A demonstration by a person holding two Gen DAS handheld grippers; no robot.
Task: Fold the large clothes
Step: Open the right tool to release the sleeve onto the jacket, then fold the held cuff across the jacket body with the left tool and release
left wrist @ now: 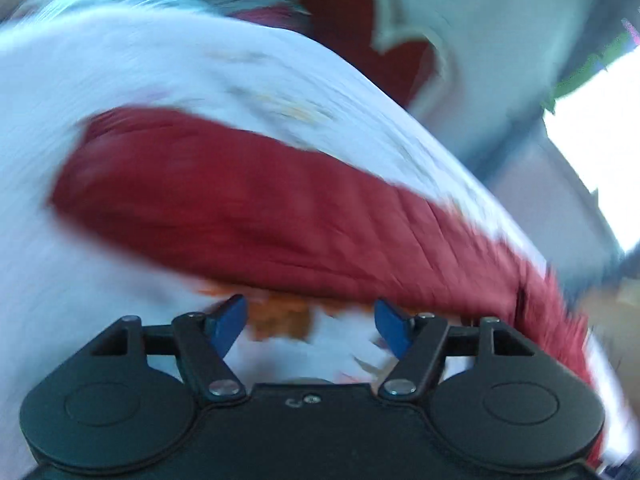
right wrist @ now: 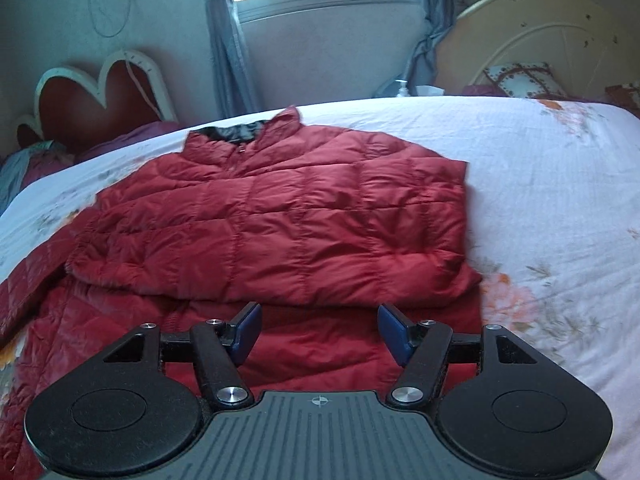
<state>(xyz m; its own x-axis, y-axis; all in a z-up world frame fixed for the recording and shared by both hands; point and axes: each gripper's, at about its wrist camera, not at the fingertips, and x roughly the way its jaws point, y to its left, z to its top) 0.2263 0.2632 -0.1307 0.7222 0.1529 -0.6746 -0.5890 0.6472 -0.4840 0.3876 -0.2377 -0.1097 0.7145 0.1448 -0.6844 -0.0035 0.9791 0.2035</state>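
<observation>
Over red jacket (right wrist: 280,208) on bed (right wrist: 540,184), right gripper (right wrist: 320,330) level, jaws apart

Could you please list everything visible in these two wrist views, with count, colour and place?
Jacket: one, red quilted, spread on the bed, partly folded, collar toward the window.
Bedsheet: one, white with orange flowers, under the jacket.
Heart-shaped cushion: one, dark red with pale rim, against the far-left wall.
Curtains: two, grey-blue, tied beside the window.
Headboard: one, cream, far right.
Pillow: one, patterned, by the headboard.
Left gripper: black, blue pads, open over a sleeve; blurred view.
Right gripper: same, open above the hem.
</observation>
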